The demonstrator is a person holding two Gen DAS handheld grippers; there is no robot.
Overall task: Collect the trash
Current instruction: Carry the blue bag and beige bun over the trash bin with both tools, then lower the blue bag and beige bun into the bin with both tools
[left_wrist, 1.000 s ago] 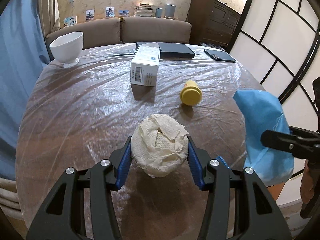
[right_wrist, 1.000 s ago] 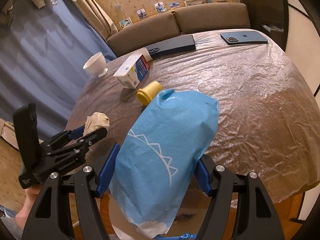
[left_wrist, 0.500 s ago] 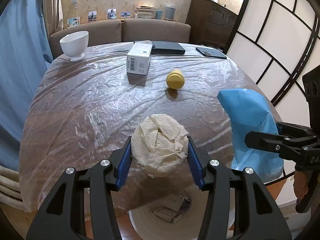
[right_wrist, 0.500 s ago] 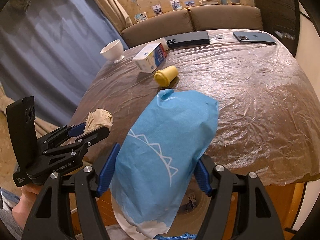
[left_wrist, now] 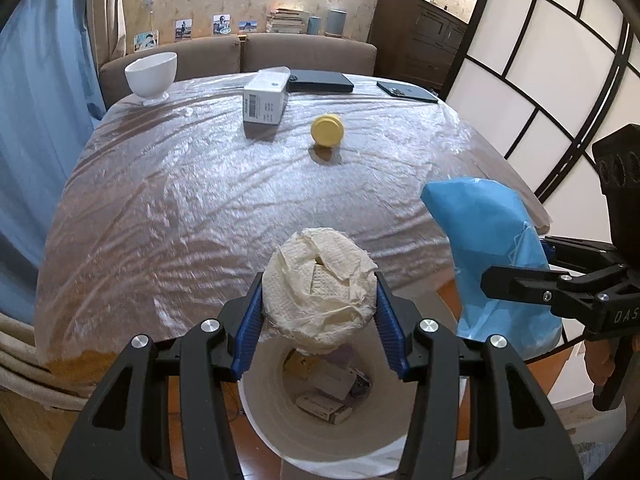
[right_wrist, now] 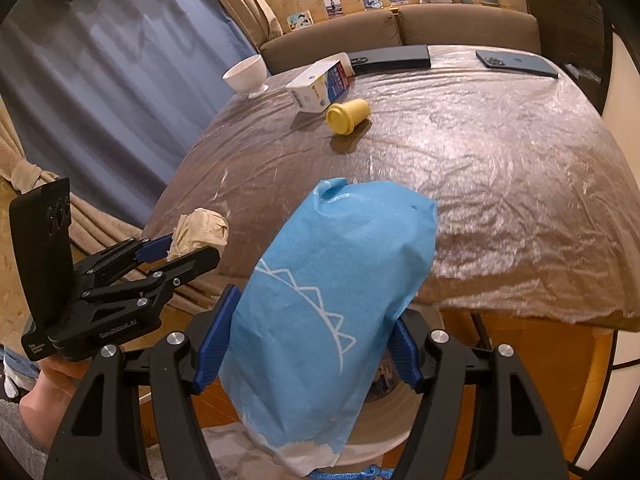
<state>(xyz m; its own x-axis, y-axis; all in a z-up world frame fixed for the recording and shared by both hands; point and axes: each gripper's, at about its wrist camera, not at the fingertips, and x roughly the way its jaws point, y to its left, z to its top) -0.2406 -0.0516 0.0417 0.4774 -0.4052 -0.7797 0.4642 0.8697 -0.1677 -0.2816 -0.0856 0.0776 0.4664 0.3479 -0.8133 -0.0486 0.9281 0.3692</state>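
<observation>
- The crumpled paper wad (left_wrist: 320,296) sits pinched between the blue pads of the left hand-held gripper (left_wrist: 319,322), hanging over the open white bin (left_wrist: 276,432) below the desk's (left_wrist: 200,208) near edge.
- The blue bag (right_wrist: 332,312) is clamped in the right hand-held gripper (right_wrist: 308,344); it hides most of the bin there.
- The bin's contents are hard to identify.
- A second ago, both loads were over the desk; the bin has since come into view.

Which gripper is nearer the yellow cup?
Neither clearly. The yellow cup lies mid-table; left gripper and right gripper both sit off the near table edge, above the bin.
</observation>
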